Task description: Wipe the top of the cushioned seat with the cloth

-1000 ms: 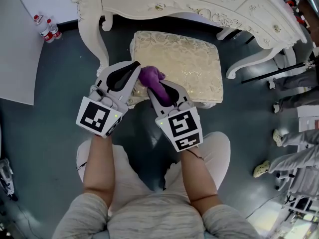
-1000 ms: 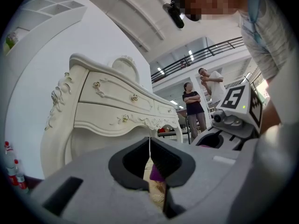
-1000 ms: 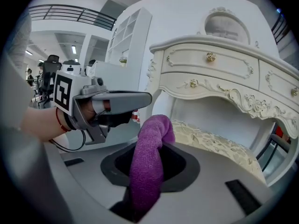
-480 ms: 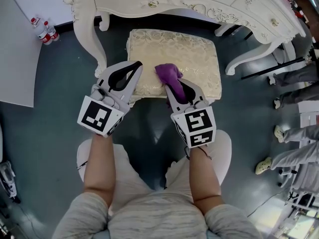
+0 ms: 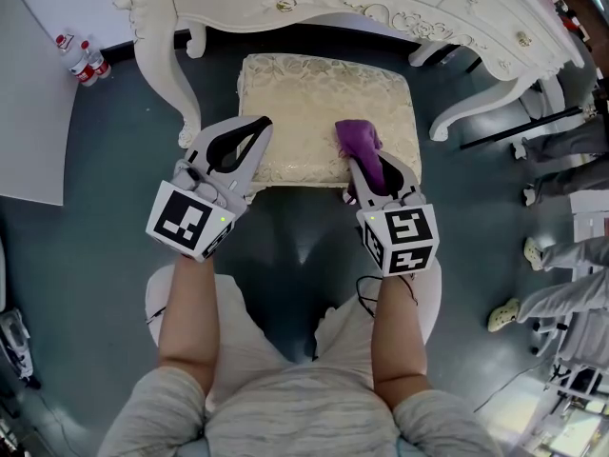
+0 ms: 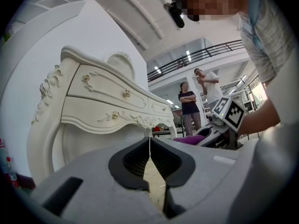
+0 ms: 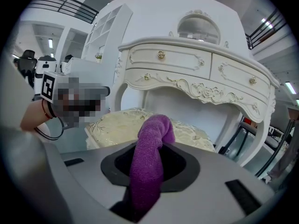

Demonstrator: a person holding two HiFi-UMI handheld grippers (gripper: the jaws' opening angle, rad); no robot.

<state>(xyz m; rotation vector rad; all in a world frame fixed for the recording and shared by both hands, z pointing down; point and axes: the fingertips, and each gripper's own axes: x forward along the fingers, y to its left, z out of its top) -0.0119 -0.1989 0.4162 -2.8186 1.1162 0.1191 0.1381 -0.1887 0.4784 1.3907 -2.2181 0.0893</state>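
Note:
The cushioned seat (image 5: pixel 314 103) is a cream brocade stool under the white dressing table. A purple cloth (image 5: pixel 358 139) lies on its front right part, and my right gripper (image 5: pixel 362 156) is shut on it. In the right gripper view the cloth (image 7: pixel 149 162) sticks out between the jaws over the seat (image 7: pixel 112 122). My left gripper (image 5: pixel 262 124) hovers at the seat's front left edge, shut with nothing in it. The tips of the left gripper (image 6: pixel 150 141) meet in its own view, where the cloth (image 6: pixel 189 139) shows to the right.
A carved white dressing table (image 5: pixel 400 12) stands over the stool's far side, with legs at the left (image 5: pixel 157 60) and right (image 5: pixel 476 103). Two bottles (image 5: pixel 81 55) stand on the floor at the far left. People's legs (image 5: pixel 561 274) show at the right edge.
My right gripper has slid the purple cloth rightward along the seat's front, from near the left gripper to the front right. The left gripper has stayed in place.

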